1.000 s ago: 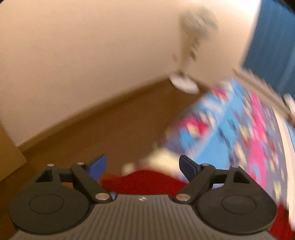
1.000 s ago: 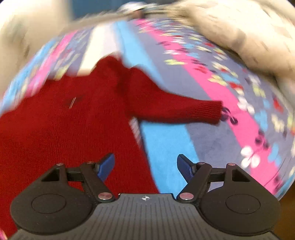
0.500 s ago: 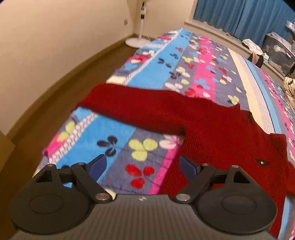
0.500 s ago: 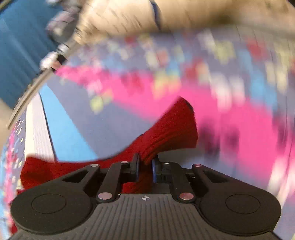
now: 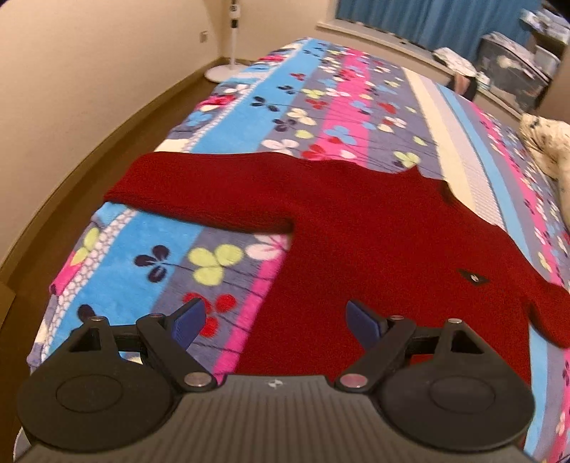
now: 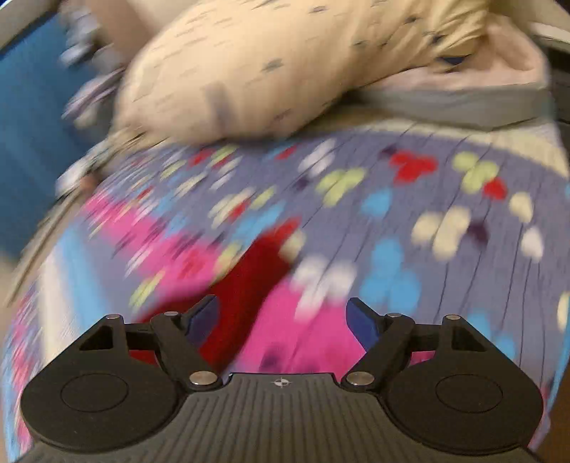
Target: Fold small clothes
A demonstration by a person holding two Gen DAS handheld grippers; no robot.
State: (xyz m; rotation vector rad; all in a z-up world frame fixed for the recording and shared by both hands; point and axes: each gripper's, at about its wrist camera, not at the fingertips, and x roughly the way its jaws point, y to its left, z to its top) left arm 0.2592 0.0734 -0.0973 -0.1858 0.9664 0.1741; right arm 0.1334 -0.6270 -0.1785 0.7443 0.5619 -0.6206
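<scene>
A dark red knit sweater [image 5: 356,235] lies flat on a flowered bedspread [image 5: 278,103], one sleeve stretched out to the left. My left gripper [image 5: 276,322] is open and empty, above the sweater's lower left edge. In the blurred right wrist view, the end of the other red sleeve [image 6: 256,270] lies on the bedspread [image 6: 427,199] just ahead of the left finger. My right gripper [image 6: 281,318] is open and holds nothing.
A cream pillow [image 6: 285,64] and a folded grey and pink blanket [image 6: 463,89] lie at the head of the bed. A fan stand [image 5: 228,67] is on the wooden floor by the wall. Blue curtains [image 5: 427,14] and clutter are beyond the bed.
My right gripper, shut on the red sleeve half a second ago, has opened and let it go. My left gripper has swung from the floor and wall to face the sweater.
</scene>
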